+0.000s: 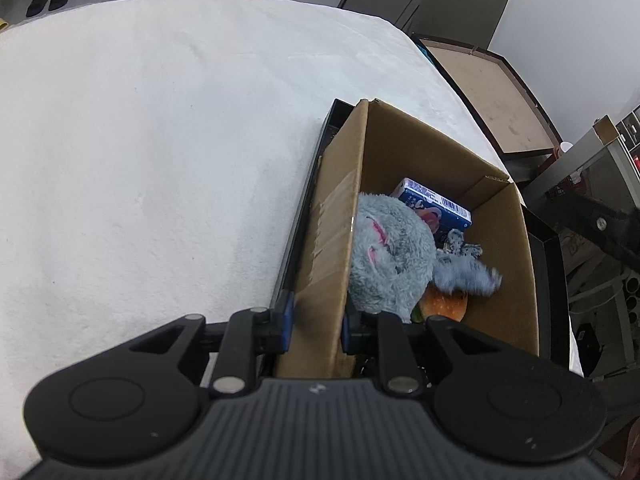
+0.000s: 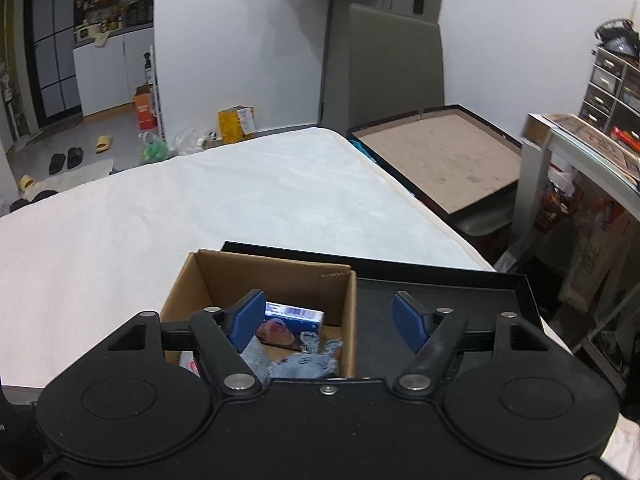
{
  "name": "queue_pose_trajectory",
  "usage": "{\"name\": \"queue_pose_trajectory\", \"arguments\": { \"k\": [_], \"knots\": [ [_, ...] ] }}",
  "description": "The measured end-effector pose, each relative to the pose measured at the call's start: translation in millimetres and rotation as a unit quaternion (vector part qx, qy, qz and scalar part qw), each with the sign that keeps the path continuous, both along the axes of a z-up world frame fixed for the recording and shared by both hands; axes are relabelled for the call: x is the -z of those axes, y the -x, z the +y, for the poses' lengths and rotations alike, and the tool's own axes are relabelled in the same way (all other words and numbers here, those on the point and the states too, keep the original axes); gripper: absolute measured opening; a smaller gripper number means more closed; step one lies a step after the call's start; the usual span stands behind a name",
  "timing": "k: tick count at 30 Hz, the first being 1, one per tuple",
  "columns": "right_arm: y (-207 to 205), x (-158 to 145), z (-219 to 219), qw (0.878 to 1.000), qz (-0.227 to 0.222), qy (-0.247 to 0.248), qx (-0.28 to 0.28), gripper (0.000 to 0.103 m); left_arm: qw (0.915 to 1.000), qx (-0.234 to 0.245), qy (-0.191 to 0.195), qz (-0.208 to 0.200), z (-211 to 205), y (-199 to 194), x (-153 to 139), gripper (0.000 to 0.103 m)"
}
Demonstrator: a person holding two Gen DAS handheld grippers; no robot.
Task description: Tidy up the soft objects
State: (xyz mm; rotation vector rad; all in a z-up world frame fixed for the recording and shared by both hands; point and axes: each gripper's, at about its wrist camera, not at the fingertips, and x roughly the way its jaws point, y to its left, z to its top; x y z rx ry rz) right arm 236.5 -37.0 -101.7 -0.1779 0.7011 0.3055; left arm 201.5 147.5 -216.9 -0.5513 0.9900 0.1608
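Note:
A cardboard box (image 1: 504, 264) stands in a black tray (image 1: 554, 280) on the white table. Inside lie a grey plush toy (image 1: 390, 256), a blue packet (image 1: 436, 206) and an orange soft piece (image 1: 446, 304). My left gripper (image 1: 316, 322) is shut on the box's left wall (image 1: 332, 240), one blue pad on each side. My right gripper (image 2: 326, 320) is open and empty, hovering above the box (image 2: 272, 280), with the grey plush (image 2: 298, 362) and blue packet (image 2: 296, 316) showing between its fingers.
The white padded table (image 1: 160, 140) spreads left and ahead. A brown board in a dark frame (image 2: 440, 152) and a grey chair (image 2: 396, 64) stand beyond the table's right edge. Shelves (image 2: 592, 152) crowd the right side.

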Motion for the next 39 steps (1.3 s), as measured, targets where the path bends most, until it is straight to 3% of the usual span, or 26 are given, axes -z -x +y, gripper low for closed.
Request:
{"name": "queue_pose_trajectory", "arguments": {
  "k": [5, 15, 22, 25, 29, 34, 39],
  "knots": [
    [5, 2, -15, 1.000, 0.004, -0.004, 0.012, 0.074, 1.0000, -0.003, 0.005, -0.001, 0, 1, -2, 0.023],
    [19, -7, -54, 0.998, 0.018, -0.035, 0.039, 0.085, 0.9997, 0.003, -0.022, 0.005, -12, 1, -16, 0.027],
    [29, -19, -80, 0.996, 0.027, -0.063, 0.054, 0.095, 0.9978, 0.043, -0.050, 0.000, -35, 7, -39, 0.055],
    [35, -23, -89, 0.995, 0.028, -0.073, 0.054, 0.100, 0.9970, 0.048, -0.061, 0.000, -45, 11, -51, 0.058],
    [42, -29, -104, 0.994, 0.031, -0.089, 0.060, 0.103, 0.9967, 0.057, -0.058, -0.006, -53, 23, -71, 0.071],
    [51, -39, -127, 0.989, 0.035, -0.118, 0.078, 0.103, 0.9942, 0.067, -0.081, -0.023, -67, 36, -102, 0.084],
    [60, -49, -148, 0.985, 0.035, -0.142, 0.093, 0.103, 0.9919, 0.082, -0.093, -0.028, -81, 49, -128, 0.088]
  ]
}}
